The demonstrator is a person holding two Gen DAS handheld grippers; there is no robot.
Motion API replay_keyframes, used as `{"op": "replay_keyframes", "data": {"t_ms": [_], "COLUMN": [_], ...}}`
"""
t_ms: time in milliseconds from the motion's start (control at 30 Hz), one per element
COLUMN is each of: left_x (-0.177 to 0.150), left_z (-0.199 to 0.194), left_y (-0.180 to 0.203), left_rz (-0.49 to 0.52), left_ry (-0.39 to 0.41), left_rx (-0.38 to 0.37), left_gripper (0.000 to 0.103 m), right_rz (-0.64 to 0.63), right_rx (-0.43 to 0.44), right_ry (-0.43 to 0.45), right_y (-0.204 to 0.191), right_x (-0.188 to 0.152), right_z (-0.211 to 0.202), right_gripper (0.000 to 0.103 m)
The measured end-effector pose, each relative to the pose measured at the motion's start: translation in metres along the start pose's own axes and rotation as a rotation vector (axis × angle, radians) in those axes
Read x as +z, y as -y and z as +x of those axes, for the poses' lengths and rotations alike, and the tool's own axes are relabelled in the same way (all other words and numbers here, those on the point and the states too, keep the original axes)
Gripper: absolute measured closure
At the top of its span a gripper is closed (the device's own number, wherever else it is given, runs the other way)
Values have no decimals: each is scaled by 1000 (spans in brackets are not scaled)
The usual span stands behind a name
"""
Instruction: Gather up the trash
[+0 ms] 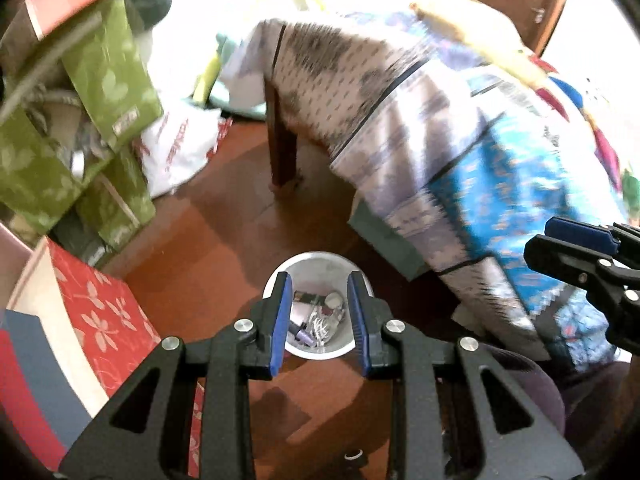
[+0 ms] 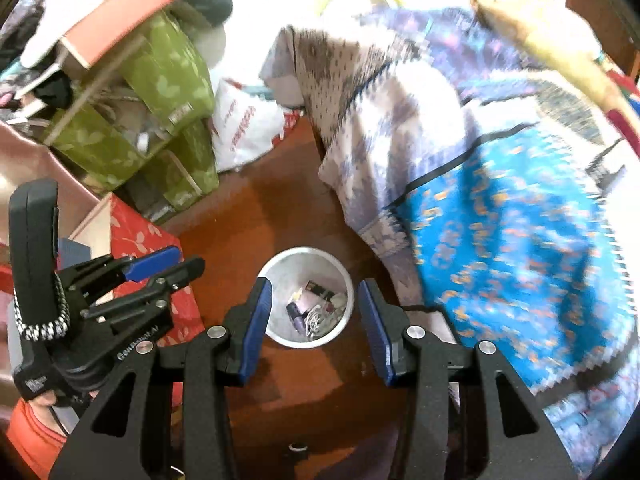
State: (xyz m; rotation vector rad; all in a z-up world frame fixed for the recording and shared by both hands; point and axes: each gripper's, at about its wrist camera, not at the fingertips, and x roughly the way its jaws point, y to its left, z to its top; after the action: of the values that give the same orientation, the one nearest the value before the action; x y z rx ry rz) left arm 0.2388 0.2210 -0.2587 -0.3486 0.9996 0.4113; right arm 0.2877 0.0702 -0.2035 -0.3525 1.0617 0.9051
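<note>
We look down on a reddish wooden floor (image 1: 224,240), with a bed draped in a patterned blue and white blanket (image 1: 480,152) filling the far right and a heap of green boxes (image 1: 100,80) and a red flowered box (image 1: 100,316) stacked along the left. Near the middle of the floor stands a small white bin (image 1: 316,268), and the trash (image 1: 316,316) already lies in its bottom: small bottles, wrappers and a bit of tangled wire, as far as we can make out. We judge the collecting largely done, since no loose litter shows on the open floor around it, though the clutter at the left may hide more. Our left gripper (image 1: 318,316) hangs above the bin with its blue pads narrowly parted and nothing between them. Our right gripper (image 2: 316,316) stands somewhat wider, also empty and touching nothing, just beside the left one.
</note>
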Motion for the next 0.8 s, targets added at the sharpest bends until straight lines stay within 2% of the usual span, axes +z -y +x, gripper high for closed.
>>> {"op": "replay_keyframes", "data": {"t_ms": [133,267,333,533,800], "left_x": [-2,-10,-15,-44,-99], "left_z": [-59,-122,-152,-229,-318], "left_y": [20,47,60,93,112], "left_rz": [53,113,139,202,254], "left_ry": [89,196,239,338,502], "left_rx": [-23,-60,-78,-197,-299], "left_gripper": [75,75,75,74,74], "right_rz": [7,47,80,157,257], "right_rx": [-40,-90,-129,-230,-354], "right_ry": [91,222,316,544,760], "right_y": [1,1,-1,-17,-50], "right_x": [-17,-40,-56,-103,-169], "right_z": [-57,-122,-163,-255,-330], "right_gripper": [61,61,61,61,61]}}
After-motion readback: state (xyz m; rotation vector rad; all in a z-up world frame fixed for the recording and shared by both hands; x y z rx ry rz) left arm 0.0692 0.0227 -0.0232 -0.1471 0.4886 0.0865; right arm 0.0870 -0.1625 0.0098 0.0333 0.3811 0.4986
